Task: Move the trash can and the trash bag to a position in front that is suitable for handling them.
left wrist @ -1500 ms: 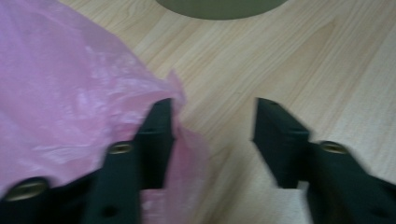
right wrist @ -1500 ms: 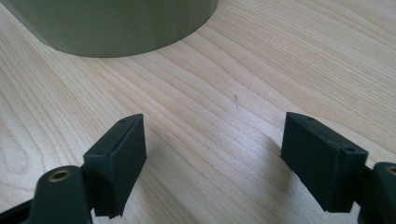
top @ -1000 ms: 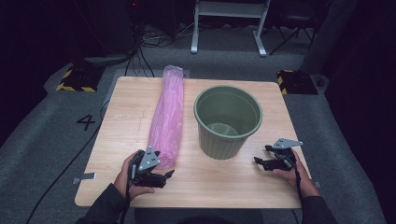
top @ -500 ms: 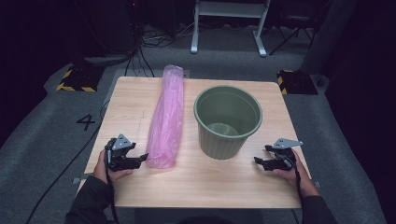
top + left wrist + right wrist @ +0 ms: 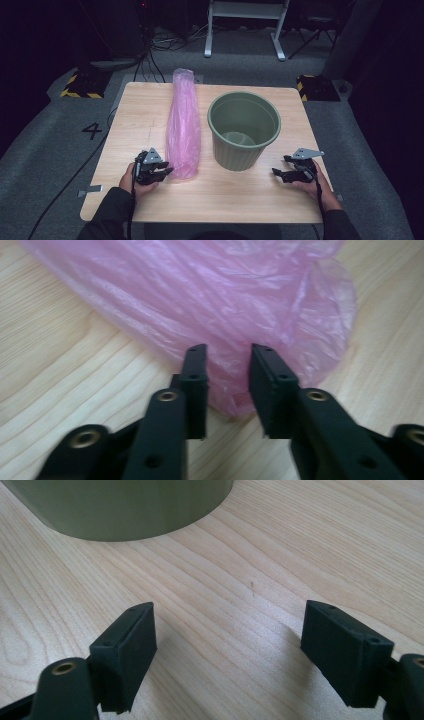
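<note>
One wooden table on grey carpet.

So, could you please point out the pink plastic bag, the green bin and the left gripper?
pink plastic bag (image 5: 183,125), high view, middle of the bag.
green bin (image 5: 239,152), high view, outer wall.
left gripper (image 5: 227,352), left gripper view, midway between its fingertips.

The pot stands on the counter; the bag lies just left of the pot; left tongs touch the bag's near end; right tongs sit right of the pot.
</note>
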